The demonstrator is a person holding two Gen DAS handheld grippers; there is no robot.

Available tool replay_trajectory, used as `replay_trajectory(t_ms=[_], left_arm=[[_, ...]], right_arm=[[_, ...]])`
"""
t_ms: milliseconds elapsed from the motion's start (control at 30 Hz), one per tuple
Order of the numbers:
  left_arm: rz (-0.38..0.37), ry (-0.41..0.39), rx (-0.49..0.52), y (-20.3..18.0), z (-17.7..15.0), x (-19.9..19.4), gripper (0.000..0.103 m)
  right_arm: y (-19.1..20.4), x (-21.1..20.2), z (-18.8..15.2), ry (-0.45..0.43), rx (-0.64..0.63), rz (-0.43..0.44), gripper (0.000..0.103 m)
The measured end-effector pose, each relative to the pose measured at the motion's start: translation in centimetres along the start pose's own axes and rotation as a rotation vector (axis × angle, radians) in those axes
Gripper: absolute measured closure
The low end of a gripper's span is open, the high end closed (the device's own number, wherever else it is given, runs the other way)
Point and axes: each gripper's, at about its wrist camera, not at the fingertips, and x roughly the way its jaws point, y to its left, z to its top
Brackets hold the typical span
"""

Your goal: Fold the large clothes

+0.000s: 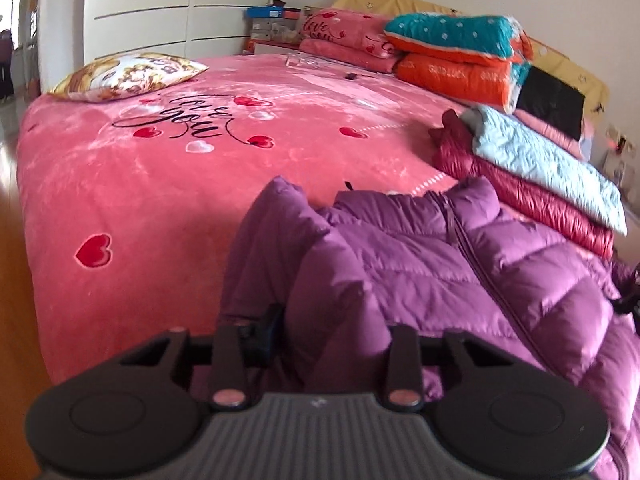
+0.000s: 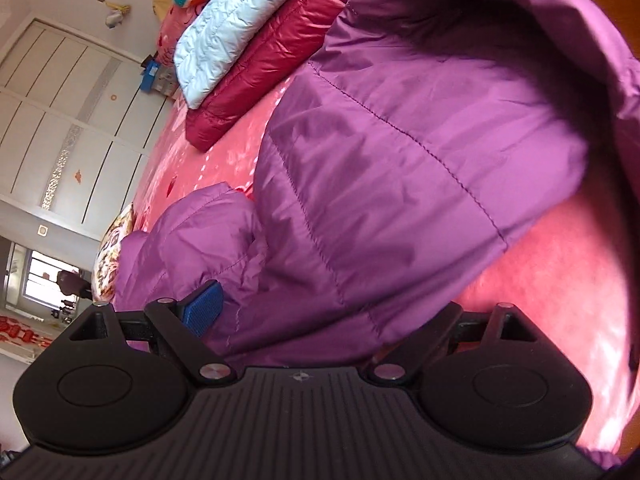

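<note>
A purple puffer jacket [image 1: 460, 248] lies front up, zip closed, on the pink blanket [image 1: 160, 180] of a bed. My left gripper [image 1: 320, 320] is shut on a thick fold of its near left side. Only the left finger's blue pad [image 1: 262, 330] shows; the fabric hides the other finger. In the right wrist view the jacket [image 2: 400, 140] is lifted and arches over the camera. My right gripper [image 2: 320, 320] holds a bulky fold of it between wide-set jaws. One blue pad [image 2: 204, 310] is visible against the fabric, and the right finger is covered.
A pale blue folded jacket [image 1: 540, 160] rests on a maroon one [image 1: 520, 196] at the bed's right. Teal and orange quilts [image 1: 452, 52] sit by the headboard. A patterned pillow [image 1: 128, 74] lies far left. White wardrobe [image 1: 160, 12] behind; wooden floor [image 1: 12, 280] left of the bed.
</note>
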Motion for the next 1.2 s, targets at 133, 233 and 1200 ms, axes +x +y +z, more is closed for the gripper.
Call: replay_trajectory(t_ms=[133, 233, 1200], left_arm=[[-0.015, -0.022, -0.036, 0.5, 0.6, -0.2, 0.084], [-0.028, -0.041, -0.044, 0.6, 1.5, -0.1, 0.088], [0.145, -0.251, 0.021, 3.2, 17.7, 13.9, 0.093]], right_arm=[[0.5, 1.0, 0.0, -0.072, -0.033, 0.011, 0.030], [0.0, 0.8, 0.2, -0.106, -0.020, 0.030, 0.060], [10.9, 4.1, 12.0, -0.610, -0.548, -0.175, 0.080]])
